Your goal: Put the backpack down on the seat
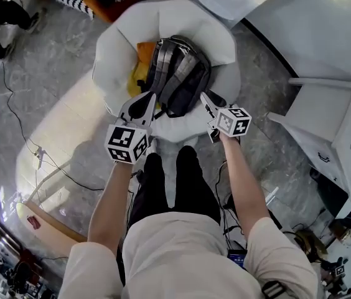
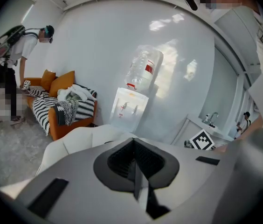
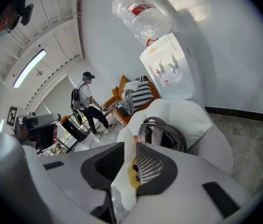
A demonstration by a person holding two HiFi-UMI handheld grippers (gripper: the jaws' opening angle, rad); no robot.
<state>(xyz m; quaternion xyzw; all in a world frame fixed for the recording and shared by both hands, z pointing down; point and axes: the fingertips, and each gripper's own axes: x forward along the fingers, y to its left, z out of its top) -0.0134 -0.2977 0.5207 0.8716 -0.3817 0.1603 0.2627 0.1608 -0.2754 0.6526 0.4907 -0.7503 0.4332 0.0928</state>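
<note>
A grey marbled stone floor (image 1: 57, 67) is seen beneath everything in the head view. On it, directly ahead of both grippers, a white, rounded, upholstered armchair seat (image 1: 219, 42) is placed. Along the line of the left gripper (image 1: 147, 101), an orange sofa heaped with striped black-and-white blankets (image 2: 52, 122) is shown far off to the left beyond the seat. A white water dispenser topped by a clear bottle (image 2: 129, 108) is shown straight beyond the jaws. The dispenser's front with its taps is given by the two gripper views alone. A bystander in a white shirt (image 2: 15, 50) is shown whole near the sofa in those views, whereas only dark legs are caught at the head view's top-left corner.

The grey fabric backpack with black straps (image 1: 178, 73) is laid on the seat, leaned against the backrest, just ahead of the two grippers and between them. A yellow cushion (image 1: 139, 67) is tucked beside it, on the left gripper's side. The backpack is not shown in the left gripper view, where only the seat's white back is seen over the jaws. In the right gripper view it is shown plainly, just beyond the jaw tips.

The left gripper's jaws are pressed together with nothing between them. The right gripper (image 1: 205, 97) is held with its jaws partly apart and clamped on nothing; the white seat and a patch of yellow are seen through the gap.
</note>
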